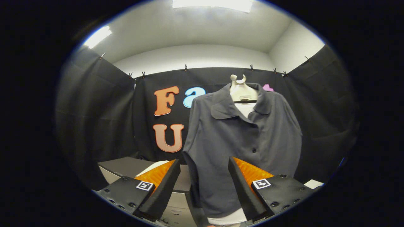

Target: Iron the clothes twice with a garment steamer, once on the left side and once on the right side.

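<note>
From the camera riding on my gripper [204,167], I am looking forward and a little upward, level with the lower half of a grey shirt [243,142], so that the booth's ceiling and its light panel [212,3] sit high in the view. My two fingers [164,186] stand spread wide, with nothing between them but air; they grasp nothing. The shirt hangs just beyond them, its hem dropping into the gap and toward the right finger, but I cannot tell whether the cloth touches either finger. It hangs upright, its long axis running top to bottom, collar at the top and hem at the bottom, with its buttoned front facing me. The collar lies open around a pale hanger [241,90] whose hook rises above it, and a white layer shows inside the neck and below the hem. To the left, near the left finger, stands a grey table [124,167] with a pale object on it that I cannot make out.
</note>
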`<state>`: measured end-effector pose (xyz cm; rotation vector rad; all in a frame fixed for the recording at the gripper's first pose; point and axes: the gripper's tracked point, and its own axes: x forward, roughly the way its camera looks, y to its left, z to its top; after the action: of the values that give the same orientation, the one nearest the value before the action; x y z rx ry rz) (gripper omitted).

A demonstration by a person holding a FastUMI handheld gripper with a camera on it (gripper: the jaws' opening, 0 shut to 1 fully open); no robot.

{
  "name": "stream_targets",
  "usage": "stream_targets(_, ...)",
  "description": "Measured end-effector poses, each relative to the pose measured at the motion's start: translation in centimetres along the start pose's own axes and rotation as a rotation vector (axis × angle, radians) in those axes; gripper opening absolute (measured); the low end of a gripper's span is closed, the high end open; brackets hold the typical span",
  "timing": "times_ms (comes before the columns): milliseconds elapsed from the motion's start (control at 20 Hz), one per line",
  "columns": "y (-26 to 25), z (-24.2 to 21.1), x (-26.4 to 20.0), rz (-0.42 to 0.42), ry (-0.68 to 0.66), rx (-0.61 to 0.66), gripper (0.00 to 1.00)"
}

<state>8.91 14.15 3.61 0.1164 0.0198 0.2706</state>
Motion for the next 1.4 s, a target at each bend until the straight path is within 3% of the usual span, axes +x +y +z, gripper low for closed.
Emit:
stream_targets(200,7.3,-1.6,6.6,0.135,0.107,0.082,0.99)
stream_targets(400,13.7,-4.3,12.3,0.185,0.227,0.068,0.98)
stream_targets(600,18.2,-8.6,17.6,0.156,0.333,-0.028,0.98)
stream_targets(900,21.7,-18.3,23.0,0.125,0.577,-0.047,0.98)
stream_targets(1150,20.5,-22.7,25.3,0.022,0.716,-0.046,0.96)
stream_targets(1350,20.4,-25.5,25.9,-0.007,0.803,0.021,0.94)
stream_targets(1400,20.2,-25.1,26.7,-0.02,0.765,0.02,0.91)
